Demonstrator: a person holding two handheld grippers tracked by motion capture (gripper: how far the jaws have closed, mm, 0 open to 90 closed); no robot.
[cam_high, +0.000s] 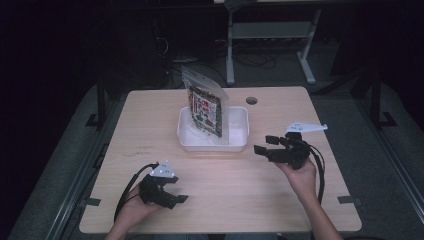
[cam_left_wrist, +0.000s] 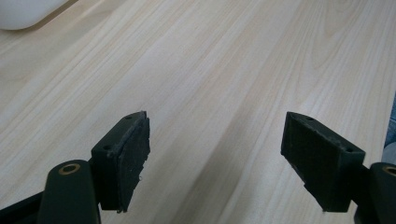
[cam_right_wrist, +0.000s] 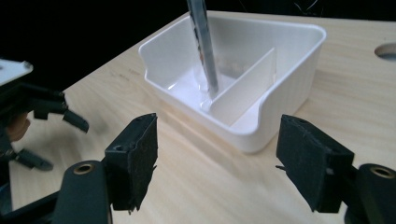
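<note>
A white bin (cam_high: 237, 142) with a divider (cam_right_wrist: 243, 88) stands at the table's middle. A clear zip bag (cam_high: 205, 105) with a printed pack inside stands upright in it, leaning a little. In the right gripper view the bag (cam_right_wrist: 205, 51) shows edge-on, its foot at the divider's end. My right gripper (cam_high: 265, 144) hovers just right of the bin, open and empty, jaws pointing at it (cam_right_wrist: 217, 126). Near the front left of the table my left gripper (cam_high: 177, 189) is open over bare wood (cam_left_wrist: 217, 126), holding nothing.
The light wooden table (cam_high: 150, 120) has a round cable hole (cam_high: 251, 100) behind the bin. A corner of the bin (cam_left_wrist: 23, 11) shows far off in the left gripper view. Desk legs (cam_high: 230, 50) and dark floor lie beyond the far edge.
</note>
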